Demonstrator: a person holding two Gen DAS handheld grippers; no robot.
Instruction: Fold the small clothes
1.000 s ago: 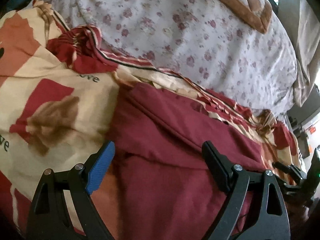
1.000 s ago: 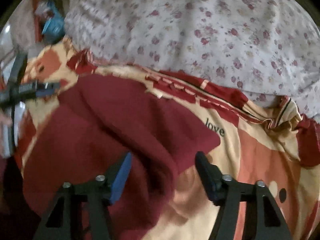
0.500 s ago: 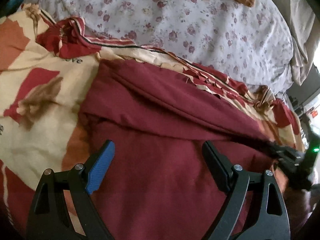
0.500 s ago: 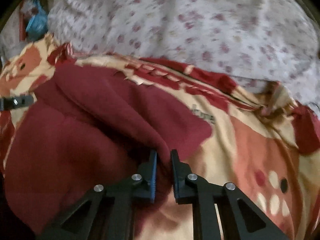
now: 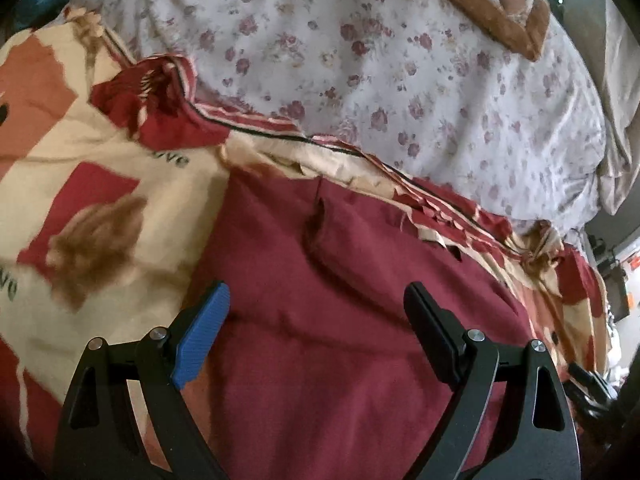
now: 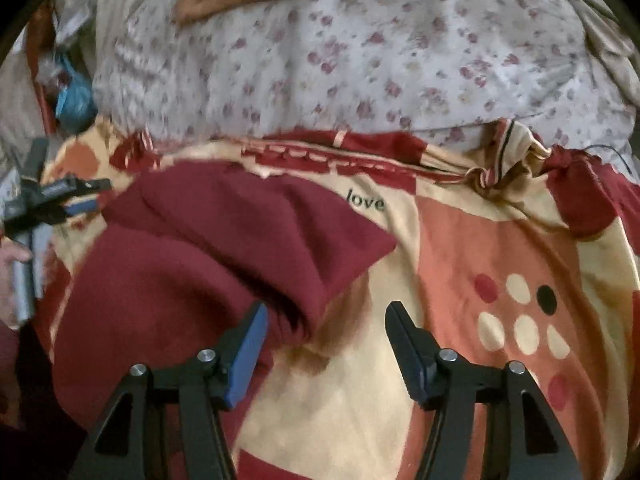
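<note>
Presently: one maroon garment (image 6: 192, 264), lying on a patterned bedspread (image 6: 500, 248) near its far edge, partly folded, a flap turned over its right side with the corner pointing right. Judged early to midway; further folds and squaring appear left.

Right gripper (image 6: 324, 344): jaws opening, nothing pressed between them, the flap's edge just ahead.

Left gripper (image 5: 316, 328): fingers spread wide over the garment's left part, gripping nothing.

Floral quilt (image 5: 400, 72): beyond the bedspread's far edge.

Containers: none in view, so no contents to record.
</note>
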